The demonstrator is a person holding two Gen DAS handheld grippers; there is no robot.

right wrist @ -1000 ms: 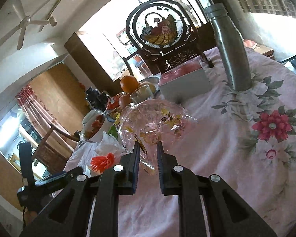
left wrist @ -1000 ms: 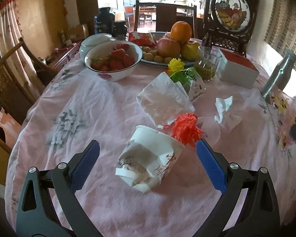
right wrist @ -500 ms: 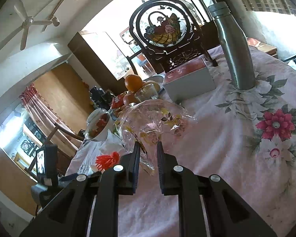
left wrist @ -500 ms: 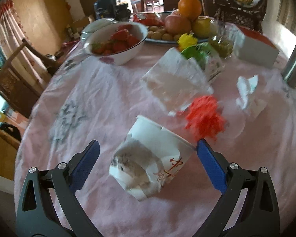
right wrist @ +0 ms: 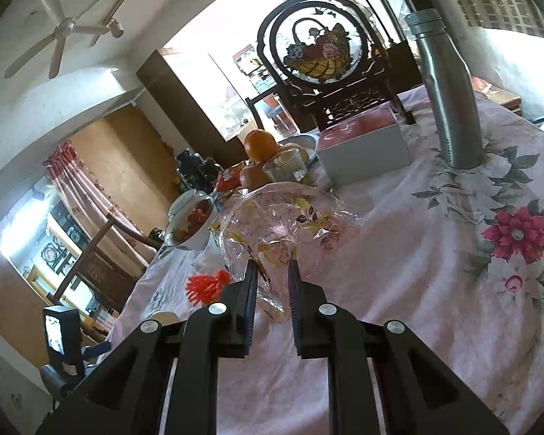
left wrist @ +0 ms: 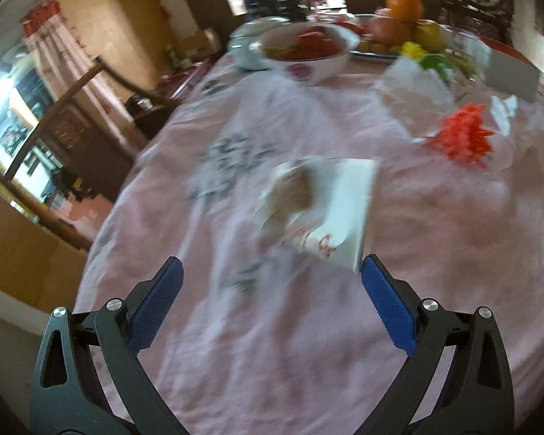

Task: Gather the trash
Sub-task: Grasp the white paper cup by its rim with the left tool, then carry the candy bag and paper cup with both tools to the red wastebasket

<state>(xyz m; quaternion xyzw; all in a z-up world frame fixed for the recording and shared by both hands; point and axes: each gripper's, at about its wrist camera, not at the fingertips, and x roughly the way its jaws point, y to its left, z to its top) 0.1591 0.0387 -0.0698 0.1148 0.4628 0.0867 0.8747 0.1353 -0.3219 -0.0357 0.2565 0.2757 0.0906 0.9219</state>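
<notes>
A crushed white paper cup (left wrist: 319, 210) lies on its side on the pink tablecloth, just ahead of my left gripper (left wrist: 270, 279), which is open and empty; the view is blurred. A red frilly scrap (left wrist: 464, 137) lies to the right, with a clear wrapper (left wrist: 413, 87) and a crumpled tissue (left wrist: 504, 112) behind it. My right gripper (right wrist: 271, 272) is shut on a clear plastic bag with a flower print (right wrist: 283, 224), held over the table. The red scrap also shows in the right wrist view (right wrist: 206, 284).
A bowl of strawberries (left wrist: 308, 50), a fruit plate with an orange (left wrist: 402, 3), a white box (right wrist: 362, 148), a steel bottle (right wrist: 449, 98) and a glass (right wrist: 286, 170) stand at the back. Wooden chairs (left wrist: 76, 119) stand at the left table edge.
My left gripper has swung left and pulled back a little, so the cup now sits toward the right finger. The right gripper still holds the bag, almost unmoved.
</notes>
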